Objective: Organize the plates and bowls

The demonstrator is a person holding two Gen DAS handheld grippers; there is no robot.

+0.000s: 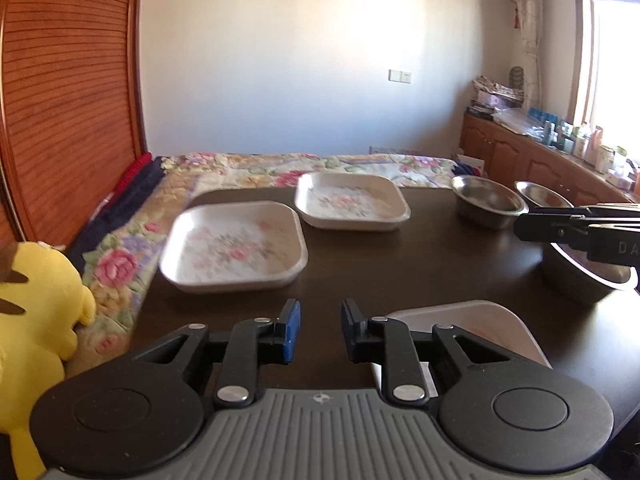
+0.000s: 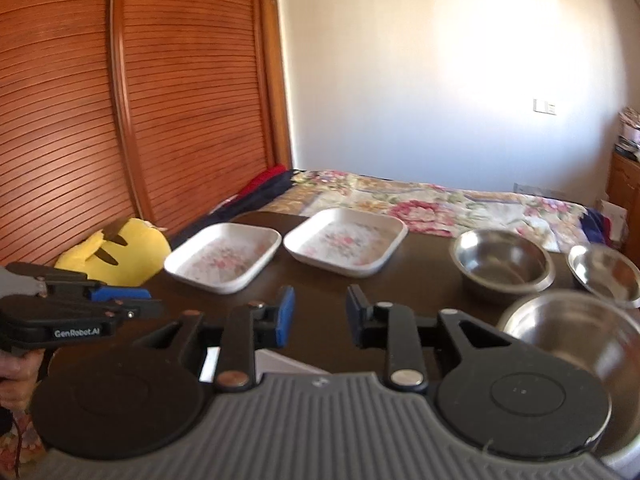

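Here, on a dark wooden table [image 1: 420,264] pushed against a bed with a floral quilt [image 1: 280,168], two hand-held grippers hover over dishes waiting to be sorted. At the far left, off the table's left edge, a yellow plush toy [image 2: 120,256] leans by a slatted wooden wardrobe door [image 2: 120,100]. Next comes the left gripper [image 1: 320,332], its jaws parted with nothing between them, poised above the near edge; from the right wrist camera it shows side-on at the left [image 2: 132,300], a hand [image 2: 16,372] gripping its handle. Toward the table's far left corner lies a square white plate with a flower print [image 1: 234,248], and just beside it, nearer the far edge, a second floral plate [image 1: 352,200]; the two sit close but apart. A third white plate [image 1: 480,324] lies at the near edge, partly hidden under the left gripper's right finger. The right gripper [image 2: 320,316] is likewise spread and grasps nothing, held above the table's near middle. On the right side stand three steel bowls: one [image 2: 502,264] toward the far edge, a smaller one [image 2: 606,276] by the far right corner, and a third [image 2: 572,332] near the right edge, closest to the right gripper and partly behind it.
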